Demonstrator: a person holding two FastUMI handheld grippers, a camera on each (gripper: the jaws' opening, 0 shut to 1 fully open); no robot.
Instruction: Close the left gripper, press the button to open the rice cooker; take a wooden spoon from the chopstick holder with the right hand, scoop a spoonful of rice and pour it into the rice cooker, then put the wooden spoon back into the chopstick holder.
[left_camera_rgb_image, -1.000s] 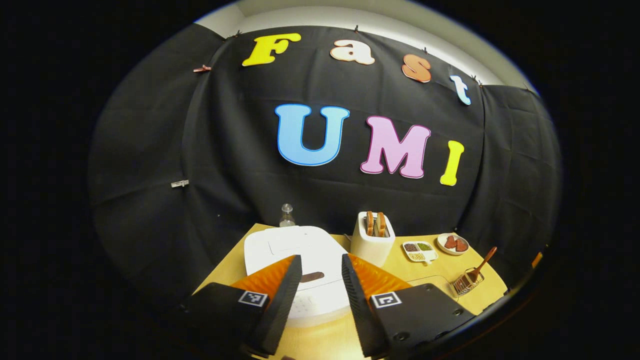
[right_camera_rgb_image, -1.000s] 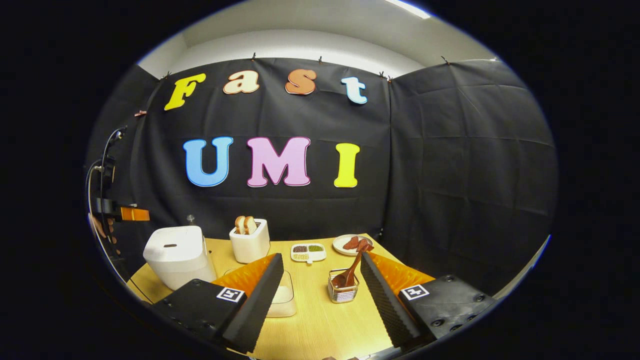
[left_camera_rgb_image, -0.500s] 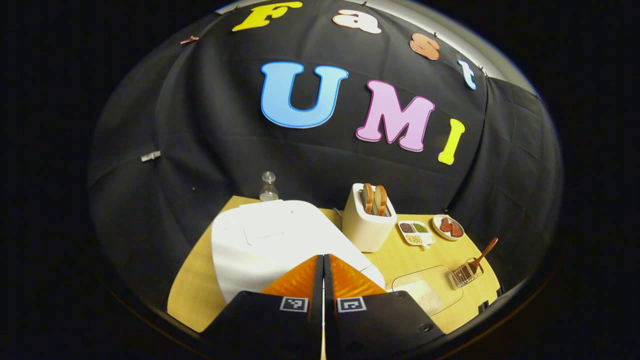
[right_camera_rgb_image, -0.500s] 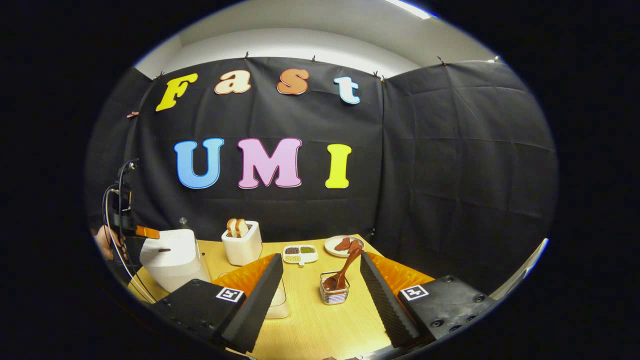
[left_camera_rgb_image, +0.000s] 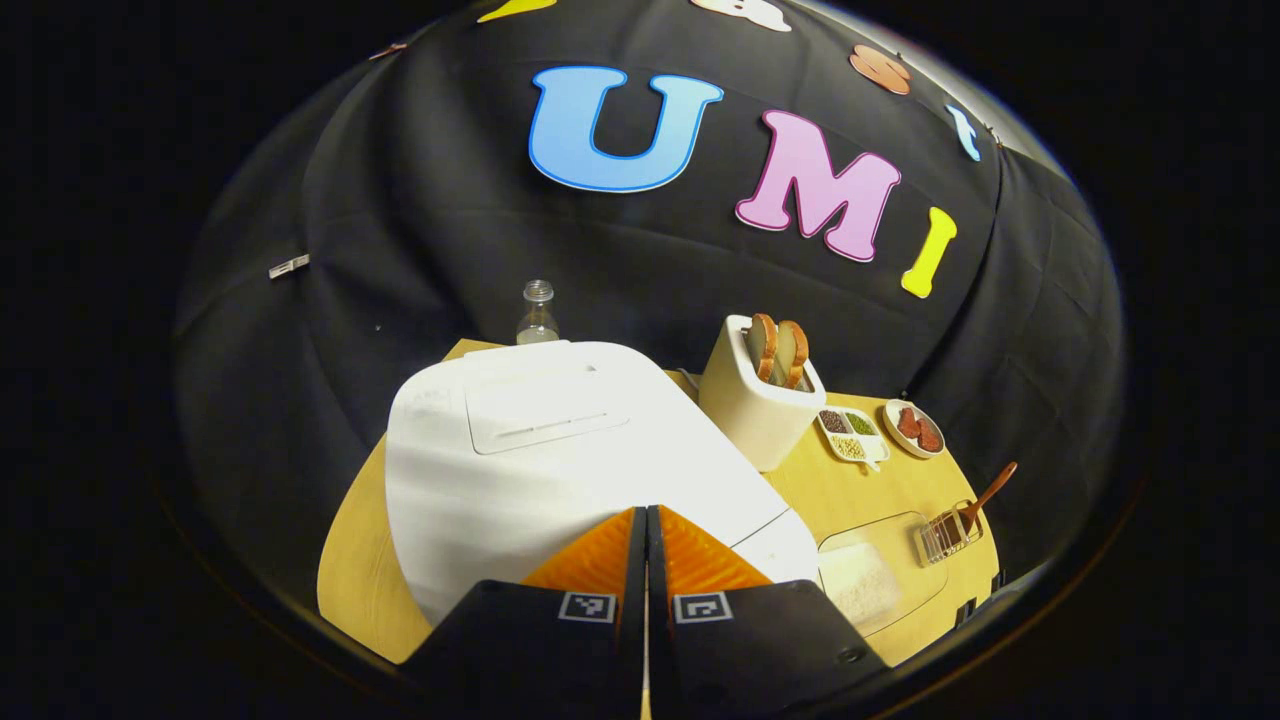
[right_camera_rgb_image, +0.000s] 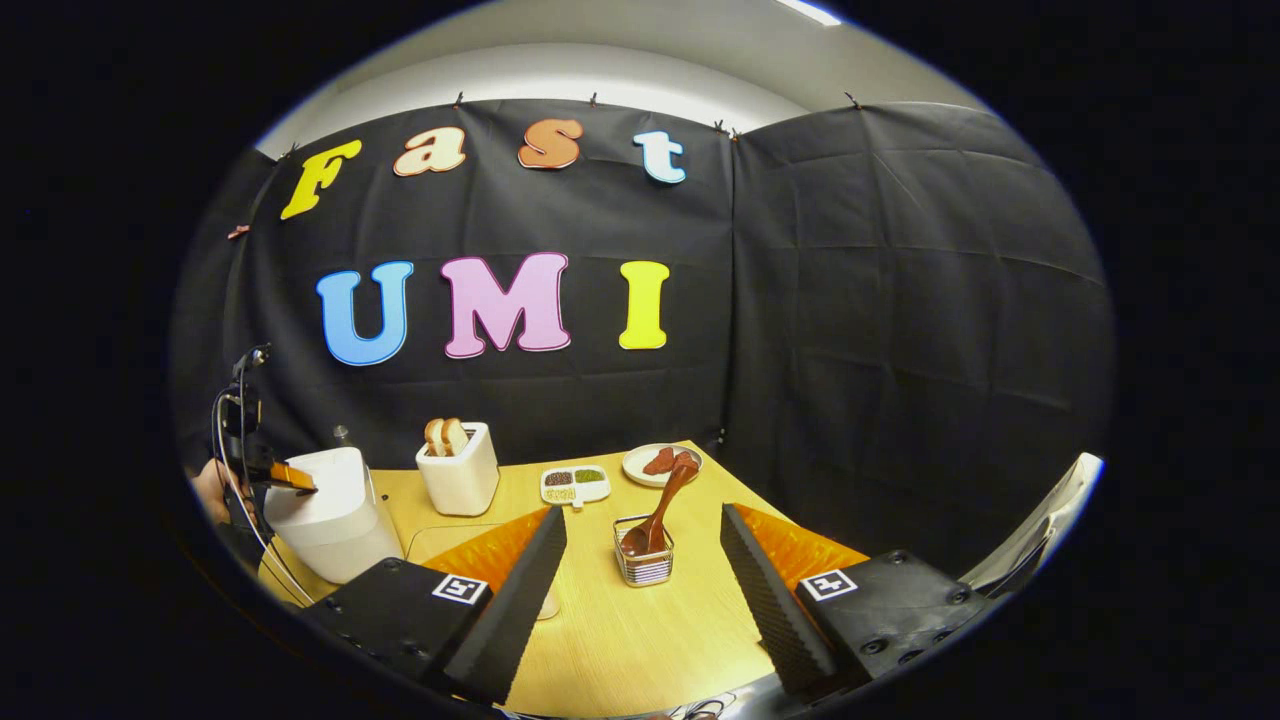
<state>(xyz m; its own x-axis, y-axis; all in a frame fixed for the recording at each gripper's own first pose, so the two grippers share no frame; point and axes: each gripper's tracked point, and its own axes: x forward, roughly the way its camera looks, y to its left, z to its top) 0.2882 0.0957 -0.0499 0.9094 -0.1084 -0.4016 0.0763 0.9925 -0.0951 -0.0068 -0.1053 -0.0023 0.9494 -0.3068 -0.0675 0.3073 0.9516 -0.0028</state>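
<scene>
The white rice cooker (left_camera_rgb_image: 560, 450) has its lid down, and my left gripper (left_camera_rgb_image: 645, 512) is shut with its tips together at the lid's front edge. The button is hidden under the fingers. In the right gripper view the cooker (right_camera_rgb_image: 325, 515) stands at far left with the left gripper (right_camera_rgb_image: 293, 478) resting on its top. My right gripper (right_camera_rgb_image: 643, 514) is open and holds nothing. It hovers just short of the wire chopstick holder (right_camera_rgb_image: 645, 565), where the wooden spoon (right_camera_rgb_image: 668, 495) leans bowl-down. The clear rice container (left_camera_rgb_image: 880, 575) lies beside the cooker, near the holder (left_camera_rgb_image: 945, 537).
A toaster (left_camera_rgb_image: 755, 405) with two bread slices stands behind the cooker, and a glass bottle (left_camera_rgb_image: 537, 312) stands at the back. A divided dish of grains (left_camera_rgb_image: 850, 435) and a small plate (left_camera_rgb_image: 915, 428) sit at the far right. Black cloth walls close off the wooden table (right_camera_rgb_image: 640, 640).
My left gripper went from open to shut and came down onto the front of the rice cooker's lid. My right gripper stayed open and shifted a little toward the chopstick holder.
</scene>
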